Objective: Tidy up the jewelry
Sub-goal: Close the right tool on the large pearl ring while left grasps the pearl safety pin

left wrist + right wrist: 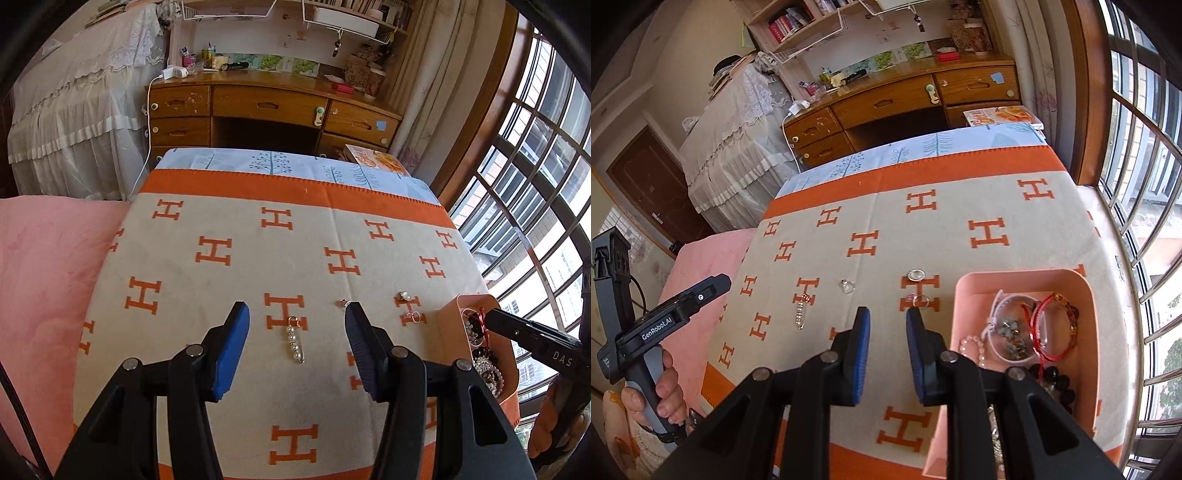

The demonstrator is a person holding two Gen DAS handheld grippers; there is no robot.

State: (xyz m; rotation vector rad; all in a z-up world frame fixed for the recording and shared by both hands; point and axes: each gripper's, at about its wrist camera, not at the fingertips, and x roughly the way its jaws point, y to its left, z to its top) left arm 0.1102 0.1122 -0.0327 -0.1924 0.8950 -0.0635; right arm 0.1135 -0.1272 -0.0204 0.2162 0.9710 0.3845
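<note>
Lying between the spread left tool (pixel 297 314), pearl pin (pixel 295 341), right tool (pixel 888 314) parted, empty

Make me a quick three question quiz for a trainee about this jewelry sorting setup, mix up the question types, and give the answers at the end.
1. True or false: the pearl pin already lies inside the pink tray.
2. Multiple choice: the left gripper is A) shut on a ring, B) open with the pearl pin lying on the blanket between its fingers, C) inside the tray.
3. Short answer: which loose piece lies nearest ahead of the right gripper?

Key
1. False; it lies on the blanket.
2. B.
3. The thin ring on an orange H, just left of the tray; the round pearl brooch lies beyond it.
</note>
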